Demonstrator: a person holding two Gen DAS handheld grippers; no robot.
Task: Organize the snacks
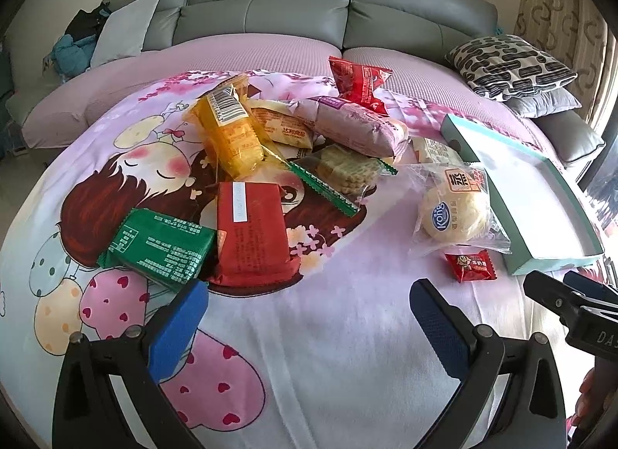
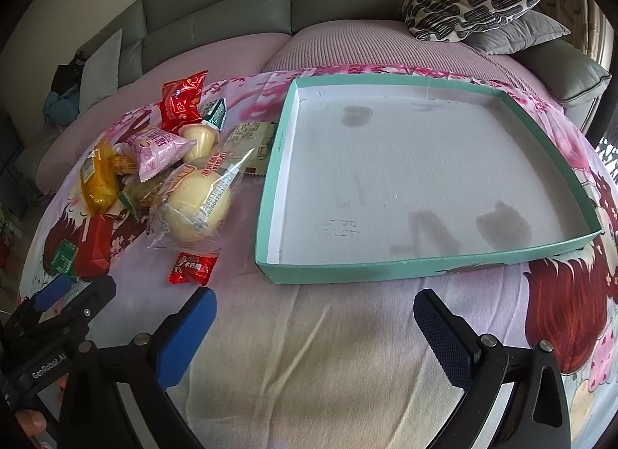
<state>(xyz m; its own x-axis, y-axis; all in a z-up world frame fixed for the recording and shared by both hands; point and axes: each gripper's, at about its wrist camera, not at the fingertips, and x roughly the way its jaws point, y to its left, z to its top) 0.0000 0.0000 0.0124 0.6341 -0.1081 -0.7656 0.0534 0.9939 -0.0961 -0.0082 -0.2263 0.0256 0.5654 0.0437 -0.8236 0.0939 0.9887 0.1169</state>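
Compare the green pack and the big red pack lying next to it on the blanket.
The green pack is green with white print; the red pack is red with a white strip near its top. The green pack looks smaller and flatter; the red pack looks longer and puffier. The green pack lies skewed, its long side crosswise; the red pack points away from the left wrist camera. Both are sealed, rectangular, touching each other, and outside the tray.

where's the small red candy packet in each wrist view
Left wrist view: small red candy packet lies right of centre, just in front of the round bun in clear wrap.
Right wrist view: the packet lies lower left, in front of that bun.
Shared landmark: the teal tray, to its right in both.
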